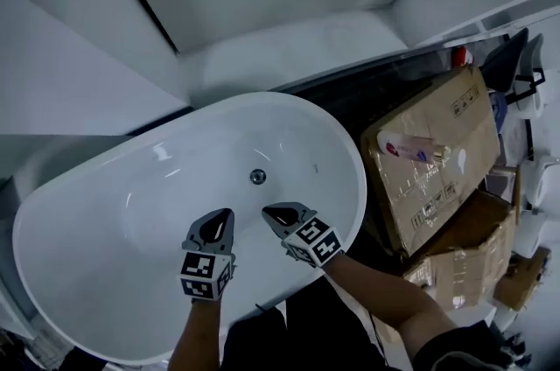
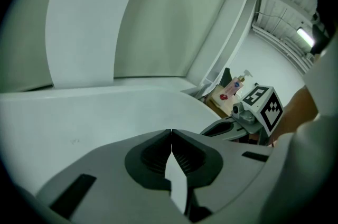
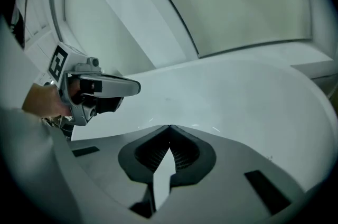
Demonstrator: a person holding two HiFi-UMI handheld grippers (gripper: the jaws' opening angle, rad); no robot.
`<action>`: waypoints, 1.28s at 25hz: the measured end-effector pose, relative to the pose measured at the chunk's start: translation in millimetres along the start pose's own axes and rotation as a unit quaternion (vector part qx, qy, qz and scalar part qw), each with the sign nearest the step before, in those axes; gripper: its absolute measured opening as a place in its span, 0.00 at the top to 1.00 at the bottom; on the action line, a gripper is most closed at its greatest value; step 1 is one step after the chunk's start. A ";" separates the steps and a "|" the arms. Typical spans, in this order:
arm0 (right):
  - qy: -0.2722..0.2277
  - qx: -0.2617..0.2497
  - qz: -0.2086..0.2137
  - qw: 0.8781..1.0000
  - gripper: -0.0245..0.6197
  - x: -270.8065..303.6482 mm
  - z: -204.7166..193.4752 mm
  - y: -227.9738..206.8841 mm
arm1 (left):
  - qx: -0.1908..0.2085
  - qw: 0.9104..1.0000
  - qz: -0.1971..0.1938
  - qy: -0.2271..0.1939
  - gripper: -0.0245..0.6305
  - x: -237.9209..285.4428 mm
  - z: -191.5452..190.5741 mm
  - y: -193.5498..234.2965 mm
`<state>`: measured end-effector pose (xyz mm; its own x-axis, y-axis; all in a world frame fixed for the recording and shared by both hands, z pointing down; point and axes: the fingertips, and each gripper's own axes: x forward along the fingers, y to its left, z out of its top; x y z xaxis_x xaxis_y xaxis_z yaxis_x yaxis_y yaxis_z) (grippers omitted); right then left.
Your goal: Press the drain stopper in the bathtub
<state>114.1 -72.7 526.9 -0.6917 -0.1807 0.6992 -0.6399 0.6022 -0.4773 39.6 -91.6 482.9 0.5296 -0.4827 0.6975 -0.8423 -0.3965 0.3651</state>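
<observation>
1. Head view: a white oval bathtub (image 1: 105, 212) fills the frame, and the round drain stopper (image 1: 257, 177) sits on its floor near the middle. The left gripper (image 1: 224, 216) and right gripper (image 1: 272, 213) hover side by side inside the tub. Their tips point toward the stopper but stay apart from it. Cardboard boxes (image 1: 455, 120) stand right of the tub, with a bottle (image 1: 416, 150) lying on top.
2. Left gripper view: the 2 jaws meet at the tips, with nothing between them; the stopper is not visible.
3. Right gripper view: the jaws are together and empty, over the tub's smooth white wall.
</observation>
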 end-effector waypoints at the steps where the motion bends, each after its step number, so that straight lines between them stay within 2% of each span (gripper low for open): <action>1: 0.005 0.000 0.002 1.000 0.94 15.4 -8.5 -9.0 | -0.003 1.000 0.000 0.003 0.93 14.9 -11.3 7.4; 8: 0.052 0.001 -0.002 0.999 0.94 108.3 -83.7 -70.7 | -0.051 0.998 -0.007 0.038 0.93 106.2 -104.3 45.6; 17: 0.145 -0.023 -0.009 0.989 0.94 214.9 -179.3 -142.2 | -0.079 0.995 -0.001 0.062 0.93 186.4 -209.9 87.0; 20: 0.178 -0.064 -0.018 0.982 0.94 240.5 -199.9 -164.4 | -0.092 0.994 -0.002 0.065 0.93 207.2 -235.3 94.9; 26: 0.226 -0.137 -0.042 0.964 0.94 283.5 -229.0 -198.3 | -0.081 0.994 -0.004 0.073 0.93 234.7 -269.6 114.6; 32: 0.277 -0.206 -0.073 0.936 0.94 311.7 -251.5 -231.2 | -0.131 0.990 0.012 0.060 0.93 249.0 -286.3 136.0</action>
<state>130.7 -72.7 989.1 -0.2539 0.0783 0.9640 -0.4514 0.8719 -0.1898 28.2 -42.1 882.7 0.5058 -0.3871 0.7709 -0.8605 -0.1629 0.4828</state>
